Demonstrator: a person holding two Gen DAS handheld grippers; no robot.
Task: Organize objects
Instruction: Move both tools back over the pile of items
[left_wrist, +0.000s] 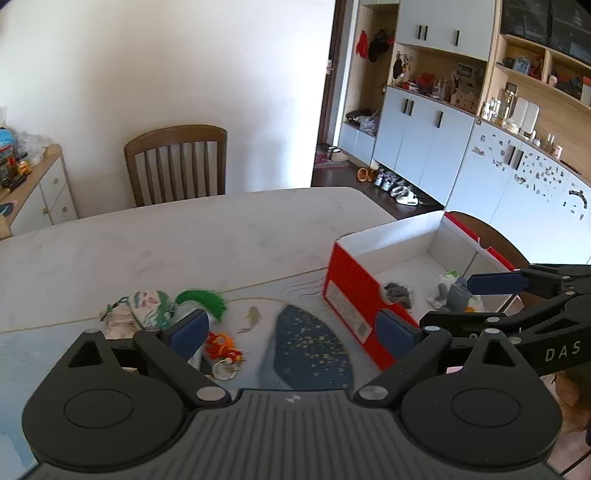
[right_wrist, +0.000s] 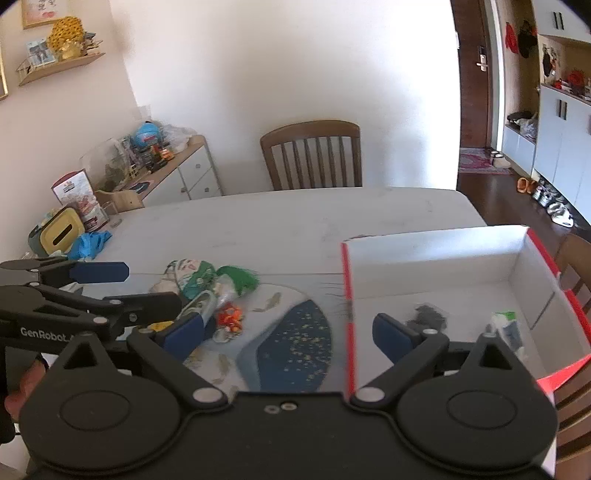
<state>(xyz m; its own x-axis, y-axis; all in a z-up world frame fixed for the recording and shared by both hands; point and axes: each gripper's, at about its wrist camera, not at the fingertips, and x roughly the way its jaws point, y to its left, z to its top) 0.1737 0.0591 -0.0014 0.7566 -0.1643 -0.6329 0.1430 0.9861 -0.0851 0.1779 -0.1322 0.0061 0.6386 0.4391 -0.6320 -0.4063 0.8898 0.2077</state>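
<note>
A red cardboard box (left_wrist: 351, 291) with a white inside stands on the table's right side; it also shows in the right wrist view (right_wrist: 436, 251). In it lie a dark bundle (right_wrist: 428, 315) and a grey-and-white tube-like item (right_wrist: 511, 332). Left of the box lie a green-tasselled pouch (left_wrist: 159, 304), an orange keychain charm (left_wrist: 223, 347) and a pale packet (left_wrist: 118, 325). My left gripper (left_wrist: 295, 332) is open and empty above the mat. My right gripper (right_wrist: 288, 332) is open and empty over the box's left wall. Each gripper shows in the other's view.
A blue speckled placemat (left_wrist: 310, 347) lies under the grippers. A wooden chair (left_wrist: 177, 162) stands behind the marble table (left_wrist: 184, 236). A sideboard with clutter (right_wrist: 159, 162) is at the left; cabinets (left_wrist: 424, 133) and shoes on the floor are at the right.
</note>
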